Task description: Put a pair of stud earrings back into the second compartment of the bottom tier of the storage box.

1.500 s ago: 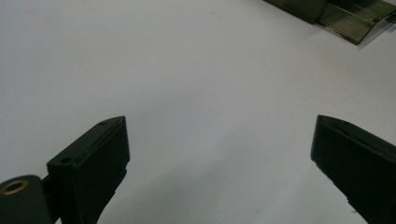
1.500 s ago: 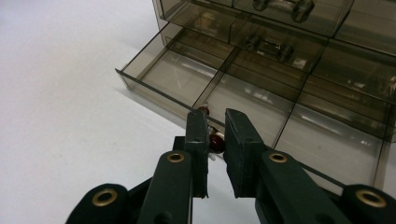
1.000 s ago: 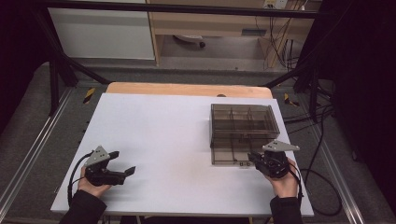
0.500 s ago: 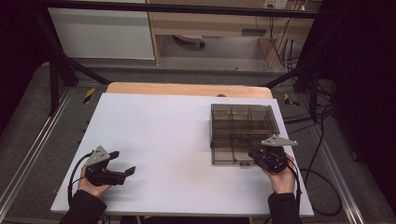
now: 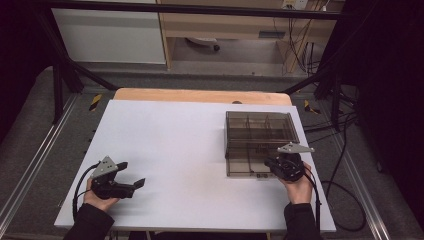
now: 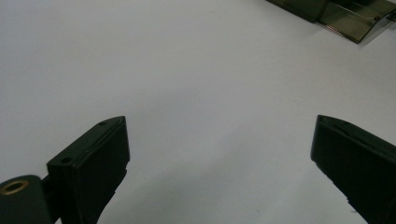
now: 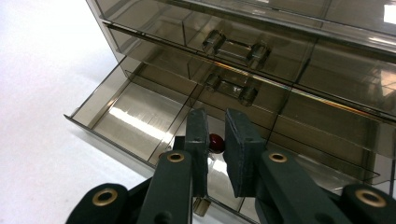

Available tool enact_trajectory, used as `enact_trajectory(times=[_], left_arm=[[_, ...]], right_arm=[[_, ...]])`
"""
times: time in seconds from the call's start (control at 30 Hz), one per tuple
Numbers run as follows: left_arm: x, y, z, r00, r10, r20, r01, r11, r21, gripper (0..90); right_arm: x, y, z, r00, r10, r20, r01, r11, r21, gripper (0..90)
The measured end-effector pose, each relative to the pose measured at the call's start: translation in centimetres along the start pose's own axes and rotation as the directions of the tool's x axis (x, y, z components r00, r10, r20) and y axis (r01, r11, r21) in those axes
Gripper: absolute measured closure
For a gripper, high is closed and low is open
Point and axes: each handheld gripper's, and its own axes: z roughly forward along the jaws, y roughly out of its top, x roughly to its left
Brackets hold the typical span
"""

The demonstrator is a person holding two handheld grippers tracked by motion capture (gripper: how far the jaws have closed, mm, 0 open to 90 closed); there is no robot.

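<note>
Two black hand-held grippers work over one smooth white table. The left gripper rests spread wide. The right gripper, narrowly parted, hovers over one round red bead inside the bottom open drawer of one smoky transparent plastic drawer box.

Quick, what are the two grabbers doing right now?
Left gripper: open, holding nothing.
Right gripper: nearly closed over the bottom drawer; grip cannot be told.

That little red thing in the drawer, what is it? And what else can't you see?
- Red thing: right gripper view, mostly hidden between the right gripper jaws.
- Drawer handle: same view, behind the jaws.
- Drawer box: left gripper view, cut off by the top edge.
</note>
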Motion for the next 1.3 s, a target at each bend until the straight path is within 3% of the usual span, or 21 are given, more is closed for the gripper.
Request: enact_trajectory(times=[1.3], left_arm=[[0.0, 0.0, -0.1, 1.0, 0.003, 0.0, -0.003, 1.0, -0.001, 4.6]], right_arm=[[0.3, -1.3, 3.8, 0.9999, -0.015, 0.002, 0.015, 0.997, 0.08, 79.8]])
